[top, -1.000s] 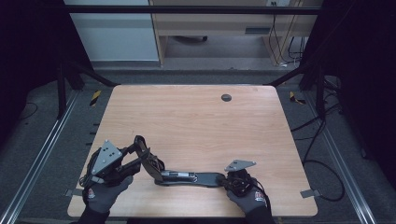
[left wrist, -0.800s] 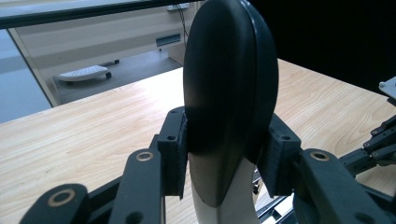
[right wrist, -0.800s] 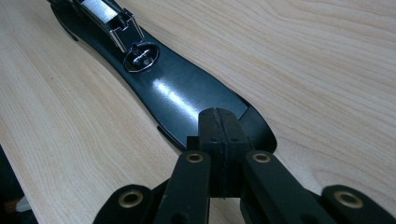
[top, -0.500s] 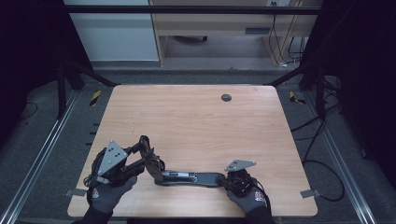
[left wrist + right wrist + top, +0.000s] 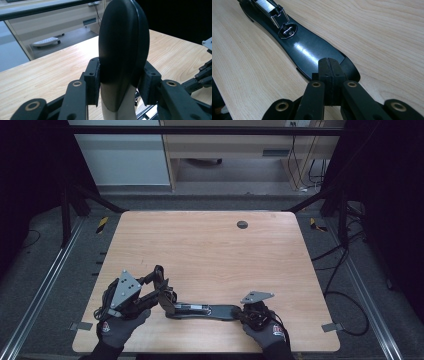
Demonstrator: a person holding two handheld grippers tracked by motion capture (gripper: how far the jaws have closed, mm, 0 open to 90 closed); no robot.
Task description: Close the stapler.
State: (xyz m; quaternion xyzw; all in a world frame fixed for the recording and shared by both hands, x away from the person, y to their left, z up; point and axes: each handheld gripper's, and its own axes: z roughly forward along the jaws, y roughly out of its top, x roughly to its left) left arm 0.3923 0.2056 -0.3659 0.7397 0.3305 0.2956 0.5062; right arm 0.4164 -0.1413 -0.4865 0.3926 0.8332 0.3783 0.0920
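Left gripper view has the left gripper [image 5: 122, 82] pinching a black paddle [image 5: 123, 42]; right gripper [image 5: 329, 75] jaws pressed together.

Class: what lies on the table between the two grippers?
In the high view, a long black flat piece spans from left gripper to right gripper.

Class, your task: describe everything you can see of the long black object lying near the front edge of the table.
The long black object is flat, glossy and tapered, with rounded ends; it looks like plastic. A silver metal fitting sits along its middle. It lies on the wooden table, running side to side. The right gripper, jaws shut, presses down on one end. At the other end, the left gripper clamps a raised black oval piece.
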